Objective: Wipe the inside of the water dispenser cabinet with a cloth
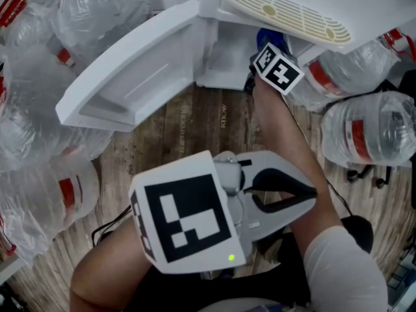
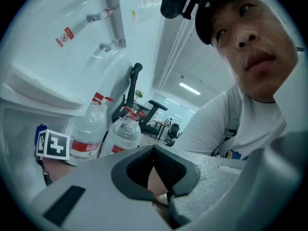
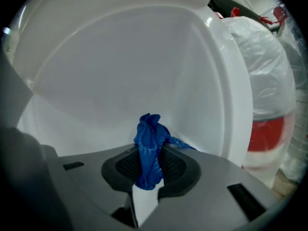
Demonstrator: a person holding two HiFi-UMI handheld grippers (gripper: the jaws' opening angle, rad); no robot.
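The blue cloth [image 3: 149, 134], clamped in the right gripper [image 3: 149, 166] while the left gripper [image 2: 153, 163] is closed empty, should be pressed flat against the cabinet wall [image 3: 120, 71].

Bunched blue cloth [image 3: 150, 148] inside white cabinet [image 3: 120, 57]

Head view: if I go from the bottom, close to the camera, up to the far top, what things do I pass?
First the left gripper → wooden floor → right gripper, clamping the blue cloth → slotted drip tray.
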